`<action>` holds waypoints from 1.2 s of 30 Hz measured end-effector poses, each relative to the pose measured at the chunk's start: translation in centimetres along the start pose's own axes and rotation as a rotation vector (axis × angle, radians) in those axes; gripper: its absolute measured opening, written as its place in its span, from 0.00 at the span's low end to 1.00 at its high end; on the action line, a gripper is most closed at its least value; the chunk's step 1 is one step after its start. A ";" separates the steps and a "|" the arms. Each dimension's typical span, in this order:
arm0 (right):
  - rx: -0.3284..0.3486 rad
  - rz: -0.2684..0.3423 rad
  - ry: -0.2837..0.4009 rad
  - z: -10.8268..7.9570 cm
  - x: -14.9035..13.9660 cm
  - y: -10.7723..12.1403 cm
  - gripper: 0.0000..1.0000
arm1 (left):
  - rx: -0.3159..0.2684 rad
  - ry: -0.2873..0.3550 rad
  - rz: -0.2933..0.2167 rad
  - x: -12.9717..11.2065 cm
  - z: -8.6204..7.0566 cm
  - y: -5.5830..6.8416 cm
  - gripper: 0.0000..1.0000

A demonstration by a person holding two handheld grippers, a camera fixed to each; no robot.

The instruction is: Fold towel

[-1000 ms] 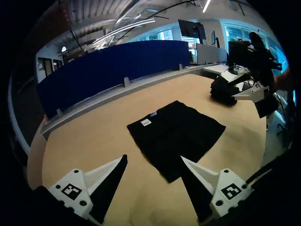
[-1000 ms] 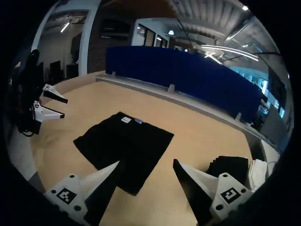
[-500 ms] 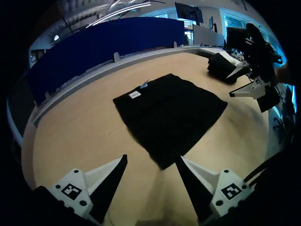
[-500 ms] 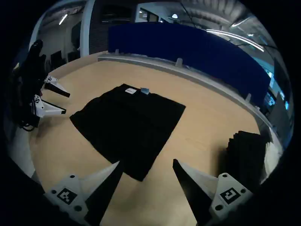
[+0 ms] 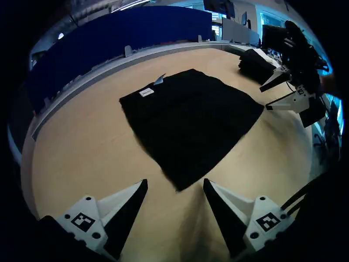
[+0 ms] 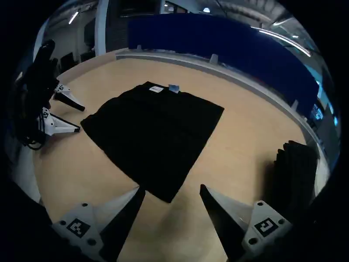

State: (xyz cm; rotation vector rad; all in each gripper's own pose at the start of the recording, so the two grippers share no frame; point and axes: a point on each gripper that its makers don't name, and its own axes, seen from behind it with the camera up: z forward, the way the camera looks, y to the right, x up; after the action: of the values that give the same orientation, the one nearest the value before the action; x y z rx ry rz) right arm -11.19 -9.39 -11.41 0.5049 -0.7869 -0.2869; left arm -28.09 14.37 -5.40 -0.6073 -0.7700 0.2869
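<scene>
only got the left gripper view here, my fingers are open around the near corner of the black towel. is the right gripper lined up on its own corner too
Observer: Yes. In the right gripper view the right gripper is open, and a corner of the towel lies flat on the table just ahead of the gap between its fingertips. It is not gripped.
Operator: ok and how does mine look from over there
Observer: The left gripper is at the far left of that view with its jaws open. Its fingertips point at the towel's corner on that side. I cannot tell whether they touch the cloth.
</scene>
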 end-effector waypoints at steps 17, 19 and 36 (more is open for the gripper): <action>0.035 0.005 -0.057 0.7 -1.7 -1.2 0.67 | -0.046 -0.033 -0.027 0.0 0.5 1.3 0.66; 0.037 0.012 -0.062 0.8 -1.8 -1.2 0.60 | -0.048 -0.034 -0.026 0.0 0.5 1.5 0.62; 0.072 0.021 -0.074 1.0 -2.4 -1.7 0.30 | -0.052 -0.041 -0.020 0.1 0.8 1.9 0.45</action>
State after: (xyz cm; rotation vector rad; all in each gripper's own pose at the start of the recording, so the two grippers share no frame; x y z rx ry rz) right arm -13.65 -10.13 -13.12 0.5555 -0.8768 -0.2596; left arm -28.64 16.23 -6.09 -0.6442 -0.8247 0.2625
